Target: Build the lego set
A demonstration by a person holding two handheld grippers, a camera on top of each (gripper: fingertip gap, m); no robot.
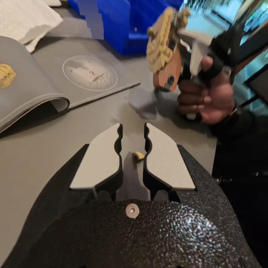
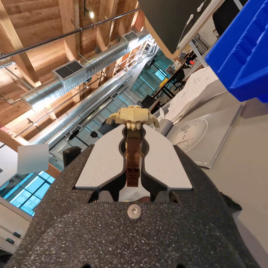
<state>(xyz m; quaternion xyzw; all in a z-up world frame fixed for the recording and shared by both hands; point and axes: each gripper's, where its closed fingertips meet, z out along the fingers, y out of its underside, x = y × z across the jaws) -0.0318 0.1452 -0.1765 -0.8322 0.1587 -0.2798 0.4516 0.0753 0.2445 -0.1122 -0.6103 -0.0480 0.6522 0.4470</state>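
My left gripper is open, low over the grey table, with nothing pressed between its pads. A small tan curved brick piece lies between the fingers farther back, near the right finger; I cannot tell whether it touches it. My right gripper is shut on a brown and tan brick model, raised and tilted upward; the model's tan top juts past the fingertips. The left wrist view shows that gripper, blurred in a hand, with the model up at the right.
An open grey booklet lies on the table at the left; it also shows in the right wrist view. A blue bin stands behind it. White paper lies at the far left. A pale crumpled piece lies under the right gripper. The left gripper's tips are roughly 15 cm from the right gripper's.
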